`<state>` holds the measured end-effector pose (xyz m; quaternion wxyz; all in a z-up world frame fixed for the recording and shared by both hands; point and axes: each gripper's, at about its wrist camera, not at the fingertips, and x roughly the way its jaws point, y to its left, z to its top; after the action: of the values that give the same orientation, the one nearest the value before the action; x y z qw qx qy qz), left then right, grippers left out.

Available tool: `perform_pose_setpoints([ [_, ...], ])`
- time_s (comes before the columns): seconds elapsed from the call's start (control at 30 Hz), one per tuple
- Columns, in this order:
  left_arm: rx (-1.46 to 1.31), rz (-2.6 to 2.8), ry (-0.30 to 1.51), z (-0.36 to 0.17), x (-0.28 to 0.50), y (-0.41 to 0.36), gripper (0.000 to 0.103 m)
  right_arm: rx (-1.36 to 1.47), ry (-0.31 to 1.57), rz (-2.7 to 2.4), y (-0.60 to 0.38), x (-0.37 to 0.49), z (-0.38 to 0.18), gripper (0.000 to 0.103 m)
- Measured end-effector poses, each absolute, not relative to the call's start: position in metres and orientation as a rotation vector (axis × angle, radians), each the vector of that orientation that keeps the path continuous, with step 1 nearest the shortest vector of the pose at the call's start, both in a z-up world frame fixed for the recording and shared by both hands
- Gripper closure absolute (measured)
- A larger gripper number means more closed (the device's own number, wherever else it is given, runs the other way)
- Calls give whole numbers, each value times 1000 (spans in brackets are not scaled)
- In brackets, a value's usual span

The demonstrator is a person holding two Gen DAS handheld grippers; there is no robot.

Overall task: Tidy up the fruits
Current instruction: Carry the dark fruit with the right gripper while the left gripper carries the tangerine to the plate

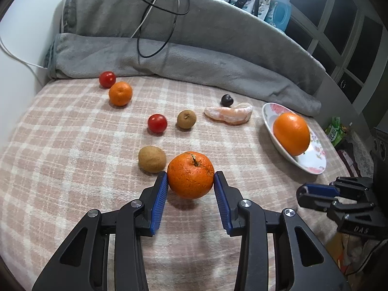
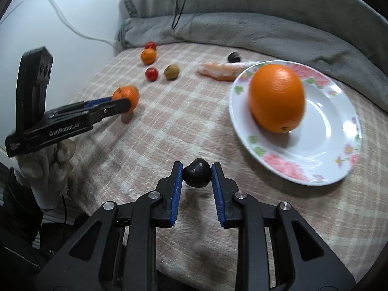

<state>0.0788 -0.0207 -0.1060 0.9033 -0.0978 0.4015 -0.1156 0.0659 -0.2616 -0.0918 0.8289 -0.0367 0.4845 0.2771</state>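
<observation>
Two claws are gripping fruit over a bed covered in a pink plaid blanket. Left claw is clamping a mandarin, blue pads pressing on both its sides; stem is pointing up and slightly toward the far edge of the bed, skin is looking rough and dimpled, and a shadow is showing under it. Right claw is pinching a small dark glossy fruit, roughly heart-shaped, notch facing up, held near the front edge of the bed.

Large smooth orange is sitting on the floral plate toward the right edge, long axis standing nearly upright and leaning a bit, navel end down against the plate; it is looking slightly blurred.

Left wrist view is showing a brown kiwi-like fruit just beside the mandarin, which the right wrist view is not showing, plus bottles on the far right. Both views are showing two cherry tomatoes, a smaller mandarin, a small brown fruit, peeled segments, another dark fruit and the grey rolled blanket along the far edge. Only the right wrist view is showing the gloved hand holding the left claw.
</observation>
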Motion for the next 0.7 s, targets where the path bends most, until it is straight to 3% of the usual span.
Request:
perform_pose_setpoints([
  [0.7,-124,-445,776,-73,73,-103,66,21,930,418,-341,100,-58,78],
])
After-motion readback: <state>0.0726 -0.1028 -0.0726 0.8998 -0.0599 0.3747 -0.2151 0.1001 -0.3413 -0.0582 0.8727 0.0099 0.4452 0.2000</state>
